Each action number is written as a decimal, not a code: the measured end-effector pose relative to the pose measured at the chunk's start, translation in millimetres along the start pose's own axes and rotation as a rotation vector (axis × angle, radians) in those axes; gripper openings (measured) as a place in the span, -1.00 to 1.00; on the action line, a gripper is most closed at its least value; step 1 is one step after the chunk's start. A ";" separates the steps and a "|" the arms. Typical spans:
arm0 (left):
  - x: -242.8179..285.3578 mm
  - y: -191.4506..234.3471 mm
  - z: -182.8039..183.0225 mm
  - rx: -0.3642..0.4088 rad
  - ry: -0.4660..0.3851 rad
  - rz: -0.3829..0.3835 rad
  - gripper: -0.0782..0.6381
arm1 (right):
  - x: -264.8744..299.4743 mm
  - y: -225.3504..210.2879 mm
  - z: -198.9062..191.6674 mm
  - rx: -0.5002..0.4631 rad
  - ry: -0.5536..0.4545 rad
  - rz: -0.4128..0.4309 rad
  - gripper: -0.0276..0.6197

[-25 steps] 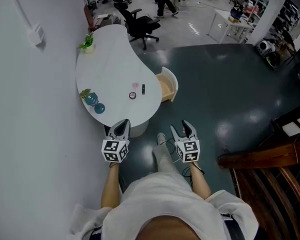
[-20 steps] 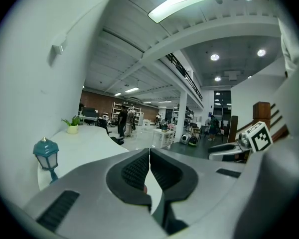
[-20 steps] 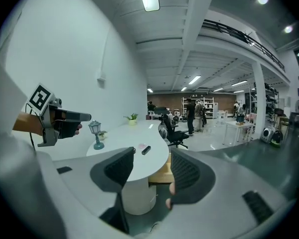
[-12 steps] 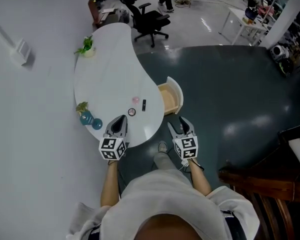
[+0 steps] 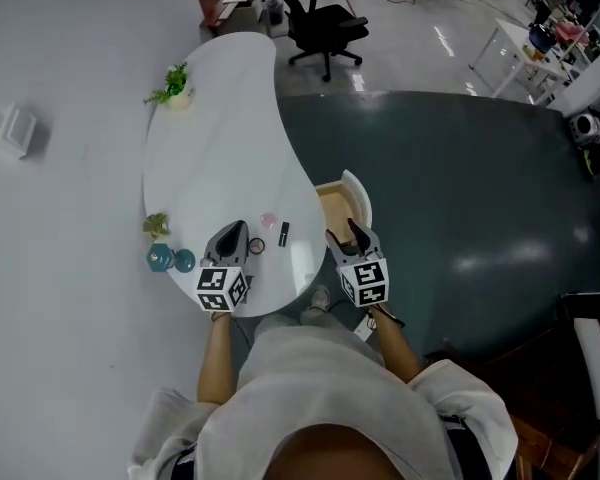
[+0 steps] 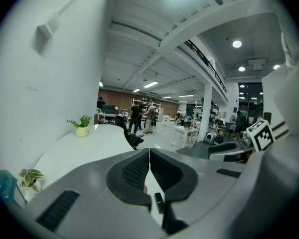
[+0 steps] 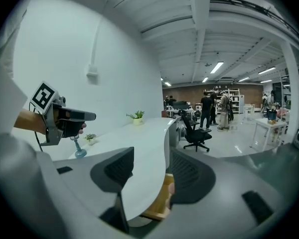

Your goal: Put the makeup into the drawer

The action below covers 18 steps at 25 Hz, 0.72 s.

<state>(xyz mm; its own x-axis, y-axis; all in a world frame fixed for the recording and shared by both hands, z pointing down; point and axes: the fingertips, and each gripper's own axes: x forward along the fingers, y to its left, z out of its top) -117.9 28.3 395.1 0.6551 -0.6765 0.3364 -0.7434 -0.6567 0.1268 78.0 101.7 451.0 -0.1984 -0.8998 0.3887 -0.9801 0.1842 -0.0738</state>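
On the white curved table near its front end lie a pink item, a round compact and a black stick. An open wooden drawer juts from the table's right side. My left gripper hovers over the table's near end, just left of the makeup, jaws shut together and empty. In the left gripper view the black stick shows below the pads. My right gripper is open and empty by the drawer front; the drawer shows between its jaws.
A white wall runs along the left. Two blue vases with a small plant stand at the table's near left, a potted plant at its far end. A black office chair stands beyond the table. Dark floor lies to the right.
Both grippers have moved forward to the table's near end. The left one now hangs over the tabletop, the right one has reached the drawer. Jaws look unchanged.
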 end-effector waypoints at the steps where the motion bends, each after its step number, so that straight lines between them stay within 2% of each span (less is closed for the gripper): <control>1: 4.5 3.6 0.3 -0.005 0.004 0.009 -0.75 | 6.4 -2.2 0.3 0.002 0.006 0.008 -0.27; 8: 20.5 23.7 -8.4 -0.018 0.038 0.021 -0.75 | 37.4 8.2 -10.0 0.009 0.062 0.052 -0.27; 18: 17.3 69.0 -28.4 -0.073 0.041 -0.037 -0.75 | 82.2 70.1 -38.2 0.013 0.178 0.069 -0.27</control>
<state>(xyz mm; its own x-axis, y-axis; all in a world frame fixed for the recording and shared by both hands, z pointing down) -161.7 -19.3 436.2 0.6775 -0.6367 0.3682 -0.7274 -0.6540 0.2076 -6.8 55.8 512.9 -0.2625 -0.8007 0.5384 -0.9643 0.2372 -0.1175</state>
